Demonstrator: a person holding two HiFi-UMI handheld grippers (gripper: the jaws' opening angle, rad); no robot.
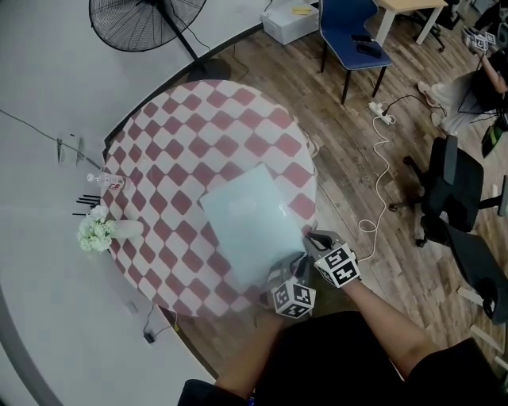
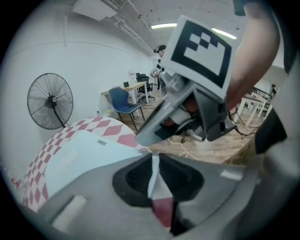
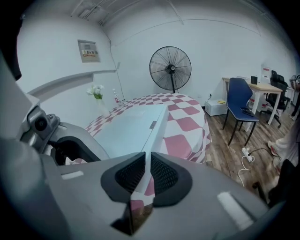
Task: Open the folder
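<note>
A pale blue translucent folder (image 1: 250, 218) lies flat and closed on the round table with the red-and-white checked cloth (image 1: 190, 119). Both grippers sit side by side at its near corner, by the table's edge. My left gripper (image 1: 279, 277) has a thin edge of the folder (image 2: 79, 154) pinched between its pads (image 2: 136, 178). My right gripper (image 1: 311, 240) holds the folder's (image 3: 126, 126) edge the same way, pads (image 3: 164, 176) tight on the sheet. The left gripper view shows the right gripper's marker cube (image 2: 201, 47) close above.
A small vase of white flowers (image 1: 99, 231) and a small bottle (image 1: 107, 181) stand at the table's left rim. On the floor around are a standing fan (image 1: 147, 20), a blue chair (image 1: 353, 36), a black office chair (image 1: 452, 190) and a white cable with a power strip (image 1: 381, 115).
</note>
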